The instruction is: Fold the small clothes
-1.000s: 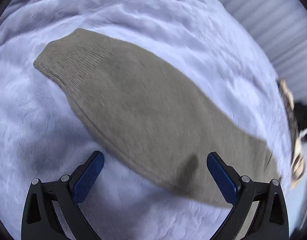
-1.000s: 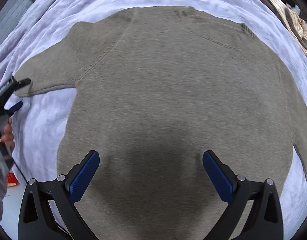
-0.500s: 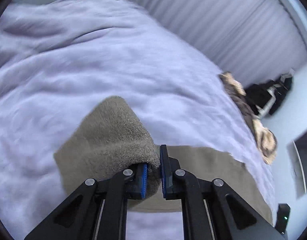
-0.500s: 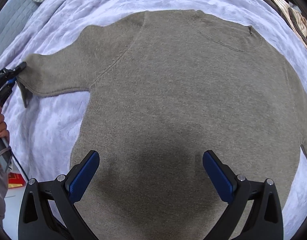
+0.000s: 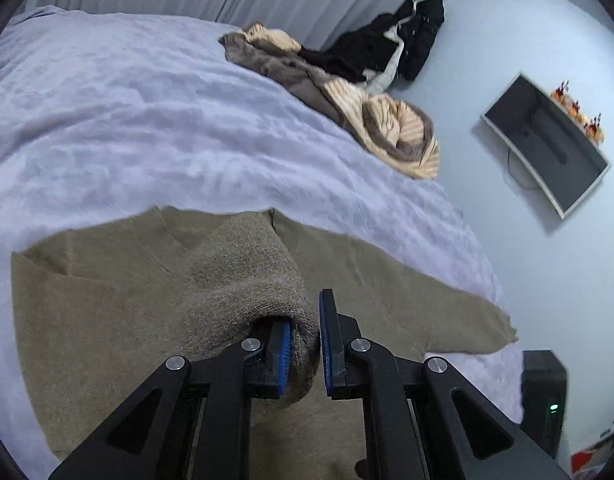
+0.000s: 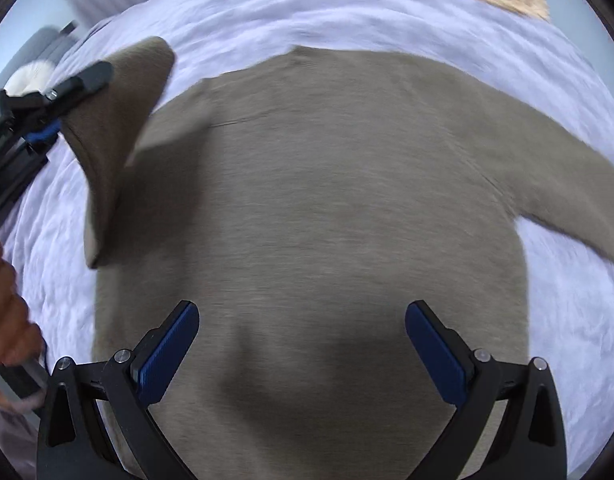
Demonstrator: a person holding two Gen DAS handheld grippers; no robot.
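Observation:
A taupe knit sweater point(image 6: 327, 208) lies spread flat on a lavender blanket point(image 6: 307, 8). My left gripper point(image 5: 305, 348) is shut on the cuff of one sleeve point(image 5: 243, 280), which is lifted and drawn over the sweater's body point(image 5: 107, 320). In the right wrist view the left gripper point(image 6: 63, 112) shows at the left edge, holding that raised sleeve point(image 6: 123, 120) above the shoulder. My right gripper point(image 6: 303, 356) hovers open above the sweater's lower body, with nothing between its fingers. The other sleeve point(image 6: 579, 184) lies stretched out to the right.
A heap of striped beige, brown and black clothes point(image 5: 347, 92) lies at the blanket's far edge. A monitor point(image 5: 547, 144) sits beyond the bed to the right and a black box point(image 5: 545, 392) at its corner. A person's hand point(image 6: 3, 300) holds the left gripper's handle.
My left gripper closed on the sleeve cuff, lifted it and carried it across over the sweater's body. The right gripper shifted over the sweater, staying open.

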